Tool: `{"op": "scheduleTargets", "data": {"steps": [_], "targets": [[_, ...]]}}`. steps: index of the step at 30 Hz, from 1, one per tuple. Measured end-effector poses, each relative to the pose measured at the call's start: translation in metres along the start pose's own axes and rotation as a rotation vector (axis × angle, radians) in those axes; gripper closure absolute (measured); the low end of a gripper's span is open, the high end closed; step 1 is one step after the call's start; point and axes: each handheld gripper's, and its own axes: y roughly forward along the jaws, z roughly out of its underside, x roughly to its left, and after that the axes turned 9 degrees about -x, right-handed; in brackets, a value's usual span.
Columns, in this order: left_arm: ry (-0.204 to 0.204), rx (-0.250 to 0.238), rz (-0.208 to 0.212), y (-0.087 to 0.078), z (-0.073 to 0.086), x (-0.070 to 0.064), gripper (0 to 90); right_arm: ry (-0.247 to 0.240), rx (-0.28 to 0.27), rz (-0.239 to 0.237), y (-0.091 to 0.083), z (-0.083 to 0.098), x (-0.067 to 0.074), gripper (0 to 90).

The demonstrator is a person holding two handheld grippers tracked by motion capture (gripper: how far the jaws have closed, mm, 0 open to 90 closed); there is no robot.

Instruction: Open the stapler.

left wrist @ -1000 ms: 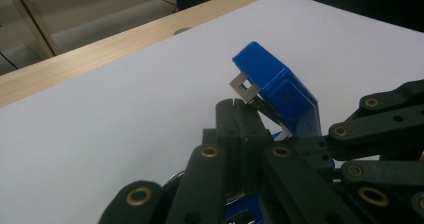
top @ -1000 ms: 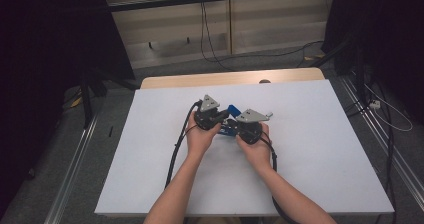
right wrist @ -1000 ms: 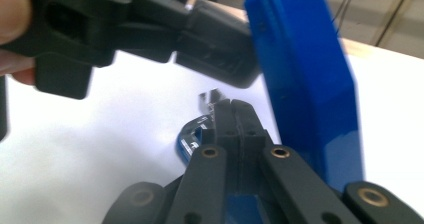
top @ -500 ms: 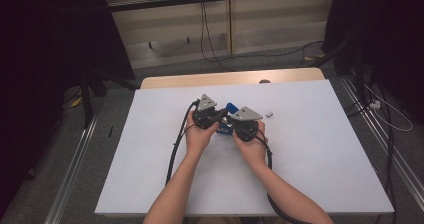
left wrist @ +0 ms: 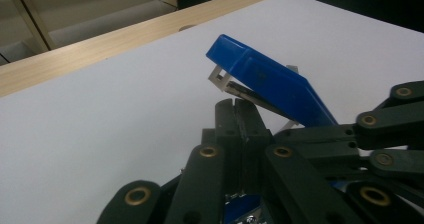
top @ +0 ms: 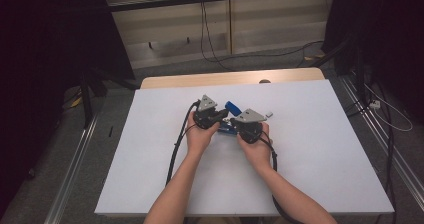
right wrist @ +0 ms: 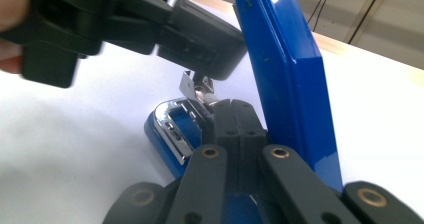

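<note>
Centrally on the white table top (top: 310, 164), a person's two hands hold a pair of black two-jaw tools close together over a blue plastic stapler with a chrome metal base (top: 231, 109). In the high view the left gripper (top: 216, 118), topped by a grey three-cornered plate, sits just beside the right gripper (top: 239, 128), and the stapler shows between and just beyond them, its blue end poking out toward the far edge of the table. A small pale bit (top: 269, 114) lies on the white surface just right of the right gripper; what it is cannot be told.

From the left gripper view, the left gripper (left wrist: 235, 104) has its jaws pressed flat together with nothing visible between them, and the stapler's blue top arm (left wrist: 270, 81) rises tilted just behind the tips, swung up with its metal strip showing underneath.

From the right gripper view, the right gripper (right wrist: 235, 104) likewise has its jaws brought fully together, side against side, with no thing seen between the pads. The stapler's blue lid (right wrist: 287, 79) stands steeply up just to the right of these tips, while its chrome base (right wrist: 175, 129) lies on the table to the left of them. Above the base the other gripper reaches in from the upper left, close over the stapler's metal inner part; whether it touches cannot be told.
</note>
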Motion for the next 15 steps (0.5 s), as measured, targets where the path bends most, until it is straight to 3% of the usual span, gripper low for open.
{"op": "scheduleTargets", "data": {"steps": [3, 8, 15], "targets": [[-0.01, 0.008, -0.003, 0.002, 0.003, 0.002, 89.9, -0.001, 0.012, -0.024, -0.003, -0.001, 0.001, 90.0], [-0.012, 0.018, 0.002, 0.002, 0.003, 0.003, 90.0, -0.041, -0.005, -0.06, -0.014, -0.006, 0.004, 90.0], [-0.001, 0.015, 0.0, 0.0, 0.0, -0.002, 90.0, -0.068, -0.002, -0.076, -0.027, -0.01, -0.004, 90.0]]}}
